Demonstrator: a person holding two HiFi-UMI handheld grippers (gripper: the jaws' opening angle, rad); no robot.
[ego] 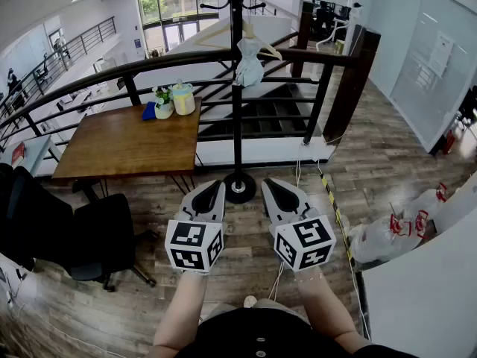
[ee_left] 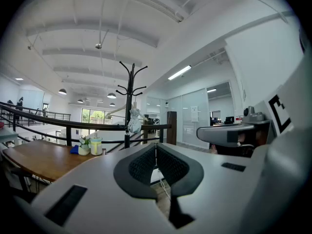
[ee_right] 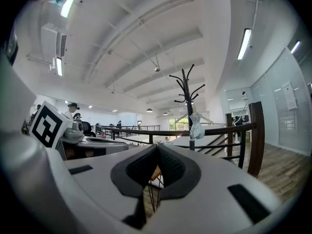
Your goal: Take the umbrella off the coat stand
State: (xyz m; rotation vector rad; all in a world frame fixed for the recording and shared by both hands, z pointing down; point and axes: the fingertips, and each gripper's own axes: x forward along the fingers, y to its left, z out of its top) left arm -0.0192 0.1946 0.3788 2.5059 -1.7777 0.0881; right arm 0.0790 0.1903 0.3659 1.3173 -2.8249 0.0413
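Observation:
A black coat stand (ego: 237,103) rises by the railing, its round base (ego: 240,188) just beyond my two grippers. A pale folded umbrella (ego: 249,66) hangs high on its pole, under a wooden hanger (ego: 257,36). Held level, my left gripper (ego: 216,187) and right gripper (ego: 270,185) sit side by side in front of the base, both shut and empty. In the left gripper view the umbrella (ee_left: 134,123) and stand (ee_left: 128,101) lie ahead beyond the shut left gripper (ee_left: 156,146). The right gripper view shows the umbrella (ee_right: 197,127) on the stand (ee_right: 188,101), right of the shut right gripper (ee_right: 157,148).
A wooden table (ego: 112,151) with a plant pot (ego: 163,104) and a cup (ego: 183,98) stands to the left. A black office chair (ego: 89,237) is nearer left. A dark railing (ego: 313,54) runs behind the stand. Plastic bags (ego: 387,233) lie on the floor at right.

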